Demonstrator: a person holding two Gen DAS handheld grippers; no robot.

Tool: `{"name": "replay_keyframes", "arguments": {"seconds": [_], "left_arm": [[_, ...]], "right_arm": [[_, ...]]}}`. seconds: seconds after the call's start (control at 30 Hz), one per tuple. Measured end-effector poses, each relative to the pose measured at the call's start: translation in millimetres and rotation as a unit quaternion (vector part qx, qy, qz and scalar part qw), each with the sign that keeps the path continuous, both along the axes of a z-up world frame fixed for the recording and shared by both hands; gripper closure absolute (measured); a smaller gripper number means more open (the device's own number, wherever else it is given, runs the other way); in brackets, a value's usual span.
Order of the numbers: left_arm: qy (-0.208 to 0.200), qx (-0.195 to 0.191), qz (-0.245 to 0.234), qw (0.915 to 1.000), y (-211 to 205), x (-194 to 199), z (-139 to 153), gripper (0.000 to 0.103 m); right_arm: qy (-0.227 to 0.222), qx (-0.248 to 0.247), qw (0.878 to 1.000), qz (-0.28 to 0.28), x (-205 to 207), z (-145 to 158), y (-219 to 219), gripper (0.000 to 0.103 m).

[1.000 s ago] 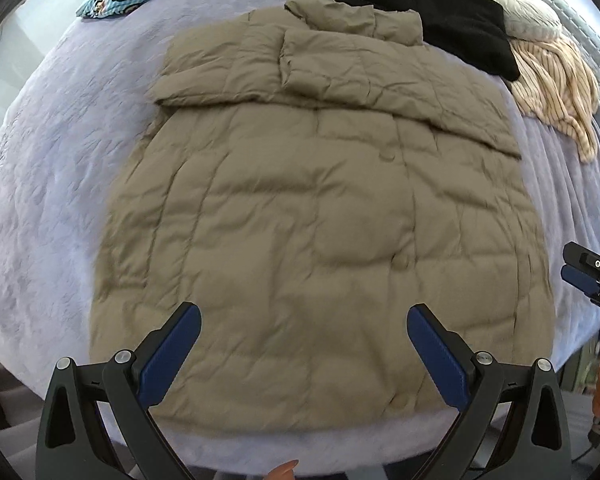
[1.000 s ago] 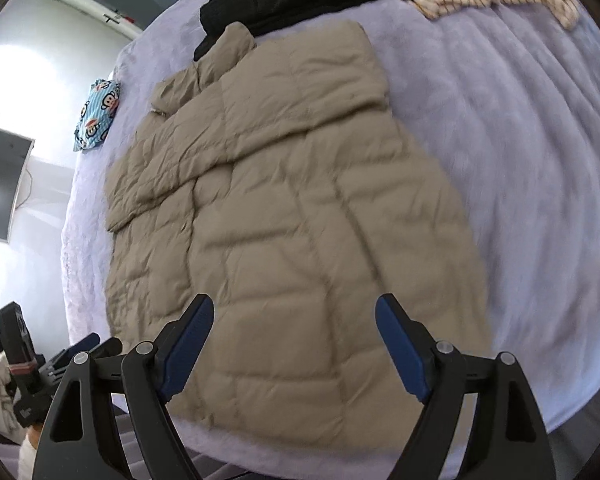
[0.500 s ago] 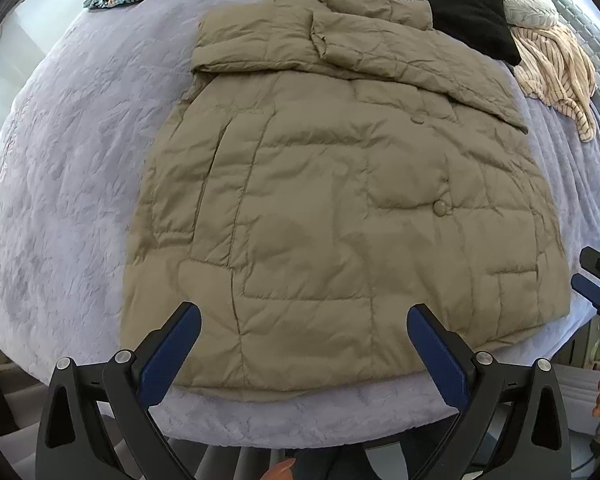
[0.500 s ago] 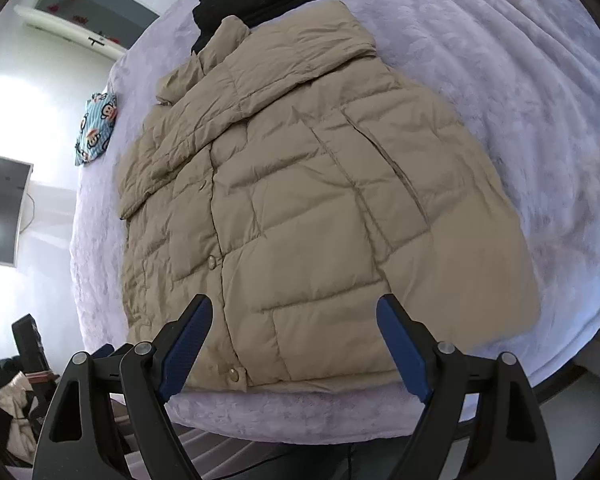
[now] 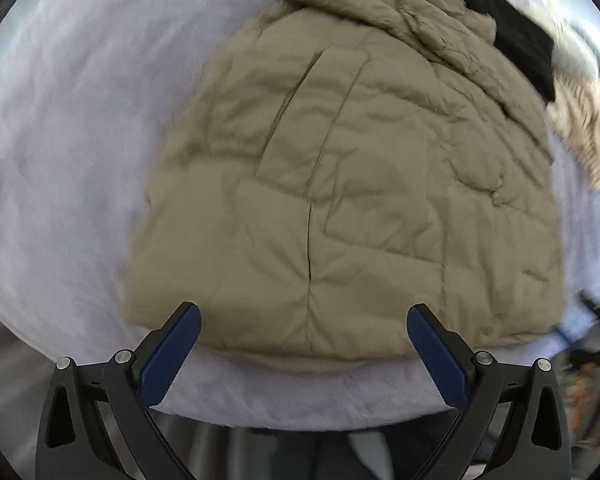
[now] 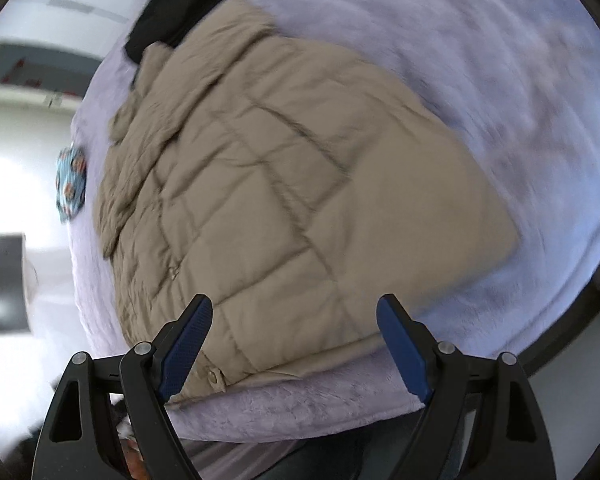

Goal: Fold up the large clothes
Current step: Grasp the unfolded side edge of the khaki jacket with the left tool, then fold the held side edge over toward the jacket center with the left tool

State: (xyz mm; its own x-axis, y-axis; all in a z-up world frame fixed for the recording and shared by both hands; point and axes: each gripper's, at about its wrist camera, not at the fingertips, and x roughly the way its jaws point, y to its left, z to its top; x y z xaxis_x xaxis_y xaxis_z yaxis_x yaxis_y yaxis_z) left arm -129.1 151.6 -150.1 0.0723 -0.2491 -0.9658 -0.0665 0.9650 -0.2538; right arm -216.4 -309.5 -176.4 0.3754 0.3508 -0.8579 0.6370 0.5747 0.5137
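Observation:
A tan quilted jacket (image 5: 340, 184) lies flat on a lavender bedspread (image 5: 68, 152), sleeves folded across its chest, hem toward me. My left gripper (image 5: 304, 316) hangs open over the hem's left half, nothing between its blue pads. In the right wrist view the same jacket (image 6: 284, 200) fills the middle, its hem near the bed's front edge. My right gripper (image 6: 294, 308) is open above the hem's right part, a snap button just by its left finger (image 6: 188, 340). Neither gripper touches the cloth. Both views are motion-blurred.
A black garment (image 5: 500, 28) and a striped cream one (image 5: 584, 132) lie beyond the jacket's collar at the right. A blue patterned cloth (image 6: 71, 184) lies at the bed's far left. The bedspread (image 6: 520, 80) drops off at the front edge just below the hem.
Both grippers have come down and closer to the hem; the jacket looms larger. The left view slid left along the hem, the right view rolled. Jaws stay wide apart.

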Motion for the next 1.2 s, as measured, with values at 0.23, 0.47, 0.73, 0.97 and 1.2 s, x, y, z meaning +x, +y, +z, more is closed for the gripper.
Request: {"name": "replay_keyframes", "arguments": {"seconds": [0.23,0.47,0.73,0.97,1.2], "left_arm": [[0.040,-0.141,0.084,0.9857,40.6,-25.7,-27.8,0.000],[0.064,-0.177,0.087,0.9783,39.8,-29.2,-46.2,0.000],[0.044,-0.194,0.097,0.9751,30.4,-14.9,-52.5,0.000],[0.003,-0.200,0.072,0.9772,20.7,8.1,-31.5,0.057],[-0.021,-0.186,0.049,0.9811,22.8,17.9,-18.4,0.091]], "right_arm": [[0.019,0.057,0.996,-0.072,-29.9,-36.5,-24.4,0.016],[0.026,0.106,0.985,-0.136,-38.8,-66.1,-34.6,0.016],[-0.048,0.206,0.963,-0.165,-27.7,-73.1,-30.4,0.000],[-0.054,0.192,0.970,-0.140,-15.8,-62.5,-23.7,0.000],[-0.028,0.185,0.973,-0.137,-6.6,-59.8,-29.5,0.050]]}}
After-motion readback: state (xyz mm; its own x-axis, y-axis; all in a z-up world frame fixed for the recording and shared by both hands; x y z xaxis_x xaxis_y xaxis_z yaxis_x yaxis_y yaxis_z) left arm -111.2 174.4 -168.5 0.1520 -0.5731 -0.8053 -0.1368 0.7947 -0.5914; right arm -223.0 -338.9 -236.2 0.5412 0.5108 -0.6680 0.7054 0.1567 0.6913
